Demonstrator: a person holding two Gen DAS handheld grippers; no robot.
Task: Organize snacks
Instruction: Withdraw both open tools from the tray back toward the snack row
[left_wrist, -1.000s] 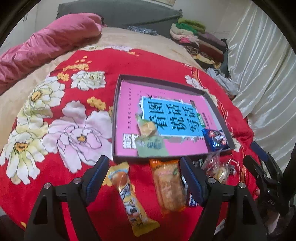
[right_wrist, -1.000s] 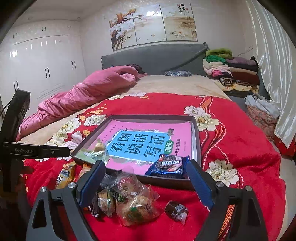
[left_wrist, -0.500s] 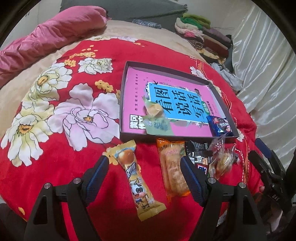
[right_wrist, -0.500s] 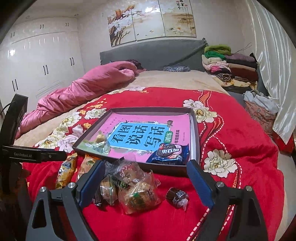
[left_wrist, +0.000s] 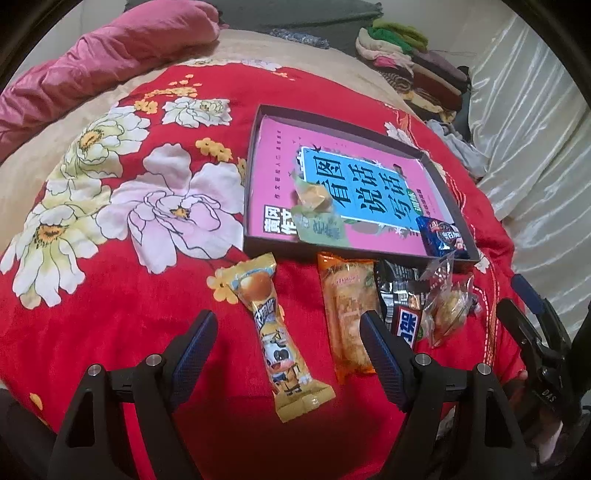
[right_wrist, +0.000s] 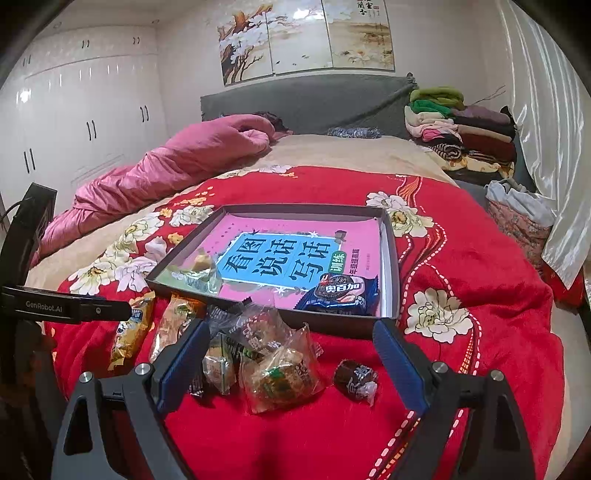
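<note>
Snacks lie scattered on the red flowered bedspread (left_wrist: 110, 314) in front of me, along the near wall of a shallow dark tray (left_wrist: 255, 147) that has a pink and blue book (left_wrist: 369, 184) lying flat inside it. My left tongs (left_wrist: 288, 336) hang wide apart and hold nothing; between their blue pads, on the bedspread, lies a long yellow wrapped snack (left_wrist: 275, 332) with a cartoon figure, and just beside it an orange packet (left_wrist: 347, 314) runs under the right pad. Next along sit a black packet (left_wrist: 400, 306) and a clear bag of small cakes (left_wrist: 447, 306). My right tongs (right_wrist: 288, 354) also stand wide and empty, hovering over a heap of clear-wrapped pastries (right_wrist: 280, 373), with a small dark round sweet (right_wrist: 356, 376) lying apart to their right. Inside the tray, a dark blue biscuit pack (right_wrist: 340, 293) rests in the near right corner, and a pale green wrapper (left_wrist: 319, 229) with a yellowish piece (left_wrist: 312, 194) lies near the left side; what that piece is I cannot quite make out. A pink quilt (right_wrist: 166, 173) is bunched along the bed's far left, and folded clothes (right_wrist: 461, 125) are stacked at the far right.
</note>
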